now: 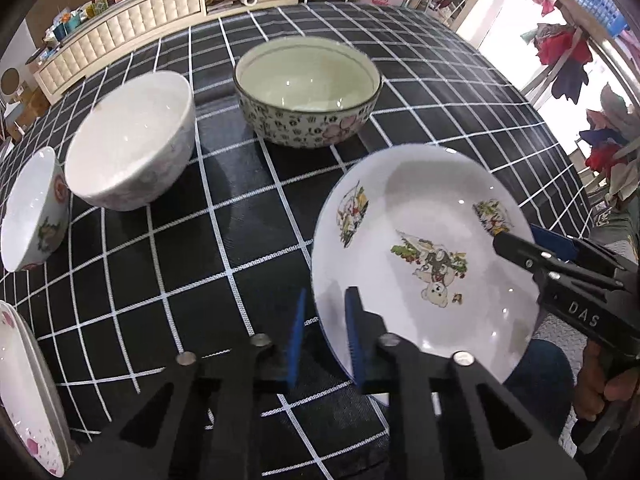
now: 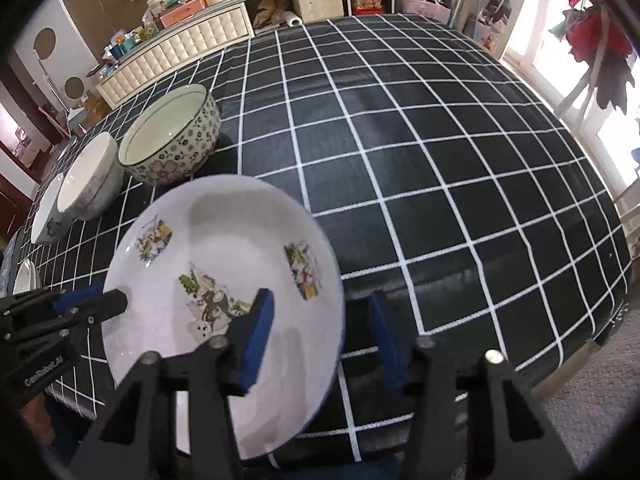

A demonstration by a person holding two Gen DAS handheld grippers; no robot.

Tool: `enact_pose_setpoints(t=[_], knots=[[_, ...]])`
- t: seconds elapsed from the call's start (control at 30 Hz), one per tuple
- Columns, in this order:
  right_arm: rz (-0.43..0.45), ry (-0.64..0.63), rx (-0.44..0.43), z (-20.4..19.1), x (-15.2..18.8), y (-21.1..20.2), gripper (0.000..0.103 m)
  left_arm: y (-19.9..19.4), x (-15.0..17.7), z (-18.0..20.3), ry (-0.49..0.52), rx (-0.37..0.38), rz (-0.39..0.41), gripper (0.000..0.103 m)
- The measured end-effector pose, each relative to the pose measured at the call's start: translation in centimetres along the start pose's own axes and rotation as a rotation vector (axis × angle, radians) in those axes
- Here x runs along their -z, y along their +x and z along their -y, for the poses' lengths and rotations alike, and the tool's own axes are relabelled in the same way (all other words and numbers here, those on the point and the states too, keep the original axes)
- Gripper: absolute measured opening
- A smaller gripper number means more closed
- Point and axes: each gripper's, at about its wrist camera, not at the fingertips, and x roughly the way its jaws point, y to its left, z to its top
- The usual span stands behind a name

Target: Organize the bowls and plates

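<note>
A white plate (image 1: 420, 208) printed with cartoon bears is held tilted over the near table edge, between both grippers. My left gripper (image 1: 326, 292) is shut on its left rim, one blue pad above the plate and one outside it; the right wrist view shows that gripper (image 2: 108, 298) pinching the rim. My right gripper (image 2: 320, 296) stands wide open astride the plate's (image 2: 224, 232) right rim, with a finger on either side and no contact that I can see. In the left wrist view the right gripper (image 1: 516, 242) reaches in from the right.
On the black checked tablecloth (image 1: 248, 216) sit a floral bowl (image 1: 308, 92), a plain white bowl (image 1: 128, 140) and a small patterned bowl (image 1: 32, 208) in a row. Stacked pink-patterned plates (image 1: 24, 392) lie at the near left. A person's hand (image 1: 600, 384) holds the right gripper.
</note>
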Motion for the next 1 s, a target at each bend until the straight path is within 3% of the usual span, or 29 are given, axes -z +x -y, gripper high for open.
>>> enact_pose_setpoints(t=[0.23,0.5,0.67,1.0], knots=[[-0.024,0.020,-0.013,0.4,0.2,0.4,0.025,0.5,-0.1,0.0,-0.001,0.016,0.001,0.013],[-0.017,0.050,0.007,0.2,0.5,0.1,0.026,0.7,0.2,0.2,-0.012,0.008,0.006,0.013],[0.000,0.080,-0.023,-0.3,0.2,-0.6,0.024,0.6,0.6,0.1,-0.012,0.002,-0.004,0.013],[0.029,0.047,-0.063,-3.9,-0.3,-2.5,0.023,-3.2,1.5,-2.6,-0.046,-0.009,0.063,0.013]])
